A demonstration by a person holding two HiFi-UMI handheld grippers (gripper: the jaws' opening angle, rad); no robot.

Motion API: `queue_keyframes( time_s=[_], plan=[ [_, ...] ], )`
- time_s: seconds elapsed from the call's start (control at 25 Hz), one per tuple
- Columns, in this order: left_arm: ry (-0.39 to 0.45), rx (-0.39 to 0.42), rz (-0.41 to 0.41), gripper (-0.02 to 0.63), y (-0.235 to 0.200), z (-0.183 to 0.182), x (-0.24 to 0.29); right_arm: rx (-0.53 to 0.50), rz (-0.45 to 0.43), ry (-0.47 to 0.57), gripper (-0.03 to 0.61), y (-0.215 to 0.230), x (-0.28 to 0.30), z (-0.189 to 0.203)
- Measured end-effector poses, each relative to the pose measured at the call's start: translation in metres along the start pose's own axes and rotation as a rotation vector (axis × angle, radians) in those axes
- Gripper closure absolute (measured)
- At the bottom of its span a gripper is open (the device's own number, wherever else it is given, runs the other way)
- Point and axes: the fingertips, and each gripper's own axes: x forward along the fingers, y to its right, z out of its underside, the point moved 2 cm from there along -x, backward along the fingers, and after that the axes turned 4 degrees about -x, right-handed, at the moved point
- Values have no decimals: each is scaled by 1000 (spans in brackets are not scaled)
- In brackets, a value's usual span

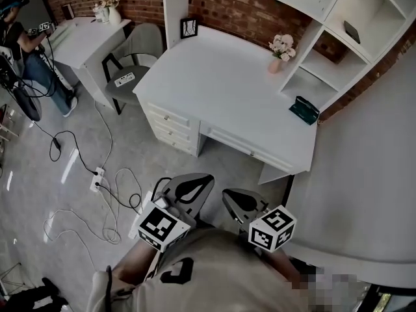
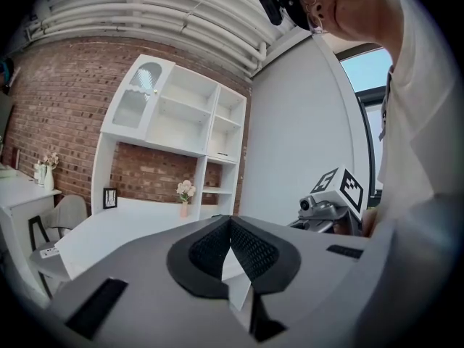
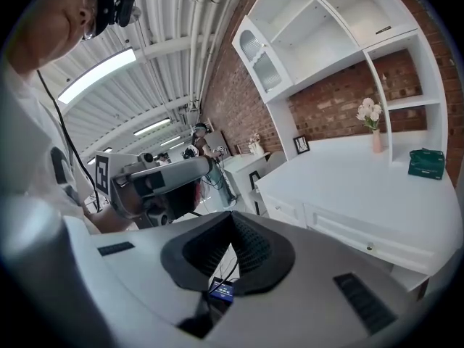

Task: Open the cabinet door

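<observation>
The cabinet door is a white arched door with a ribbed pane at the top left of the white shelf unit above the desk; it looks closed. It also shows in the right gripper view as the cabinet door. Both grippers are held low in front of the person, well short of the desk. My left gripper is shut with nothing between its pads. My right gripper is beside it, also shut and empty, its pads meeting at the tip.
A white desk with drawers stands ahead, bearing a flower vase, a picture frame and a dark green box. A grey chair, floor cables with a power strip and another person are left. A white wall is right.
</observation>
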Motion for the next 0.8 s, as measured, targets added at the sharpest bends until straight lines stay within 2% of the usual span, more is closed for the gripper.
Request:
queue_keyframes(
  time_s=[0.52, 0.8],
  plan=[
    [41, 8, -36, 597, -55, -8, -28, -50, -21, -51, 557, -11, 49, -18],
    [63, -63, -68, 597, -78, -13, -33, -45, -16, -81, 557, -8, 59, -21]
  ],
)
